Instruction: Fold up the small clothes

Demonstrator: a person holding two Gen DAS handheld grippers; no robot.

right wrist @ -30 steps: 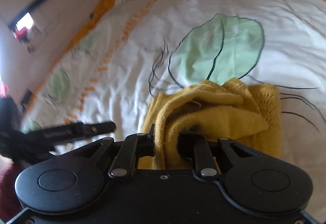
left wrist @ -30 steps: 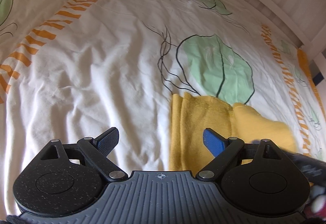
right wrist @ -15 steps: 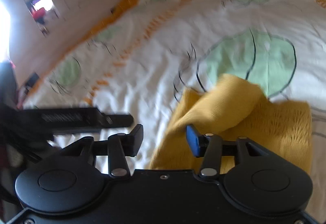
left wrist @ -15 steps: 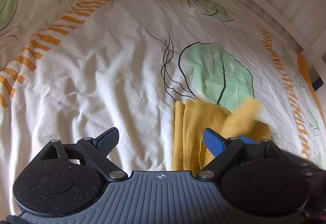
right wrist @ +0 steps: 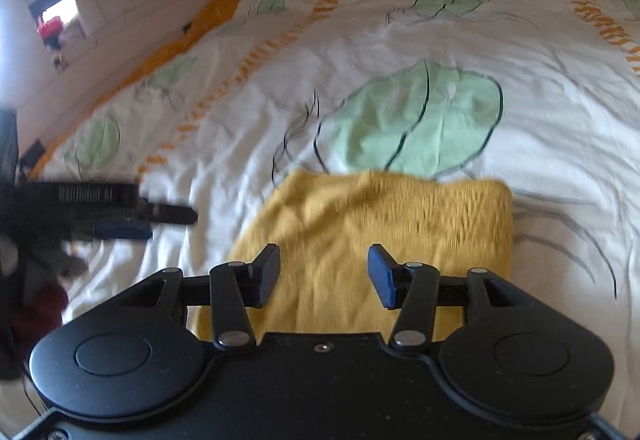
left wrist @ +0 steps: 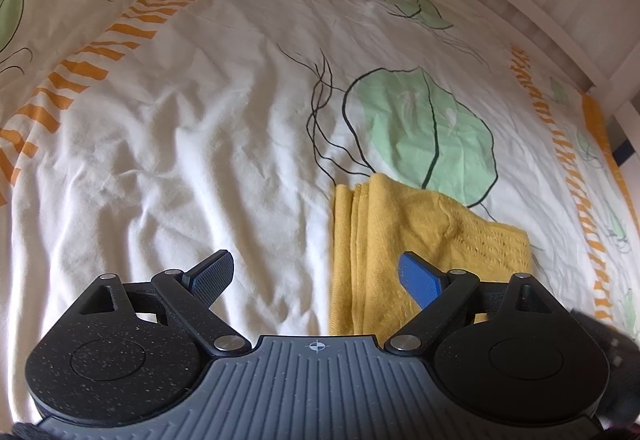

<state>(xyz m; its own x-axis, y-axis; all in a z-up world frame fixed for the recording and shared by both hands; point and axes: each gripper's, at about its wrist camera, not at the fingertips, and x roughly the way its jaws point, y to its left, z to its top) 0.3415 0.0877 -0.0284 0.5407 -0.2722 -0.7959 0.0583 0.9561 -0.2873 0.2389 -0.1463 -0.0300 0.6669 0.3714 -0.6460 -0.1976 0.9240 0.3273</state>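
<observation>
While the mustard-yellow knitted garment (right wrist: 384, 232) lies folded into a rough rectangle on the white bedspread printed with green leaves and orange stripes (left wrist: 192, 144), I read both pairs of tongs as empty. My right tongs (right wrist: 324, 272) hover directly over the near part of the cloth, jaws parted about halfway with nothing pinched between the pads, and in that view the garment fills the space straight ahead, its long side running across my line of sight. My left tongs (left wrist: 316, 274) stand wide apart over bare sheet, with the garment off to their right; only the blue right-hand pad (left wrist: 418, 280) overlaps its stacked left edge. The right hand is plainly the nearer one, so I judge any further fold or tidying press falls to it, reaching straight forward.
</observation>
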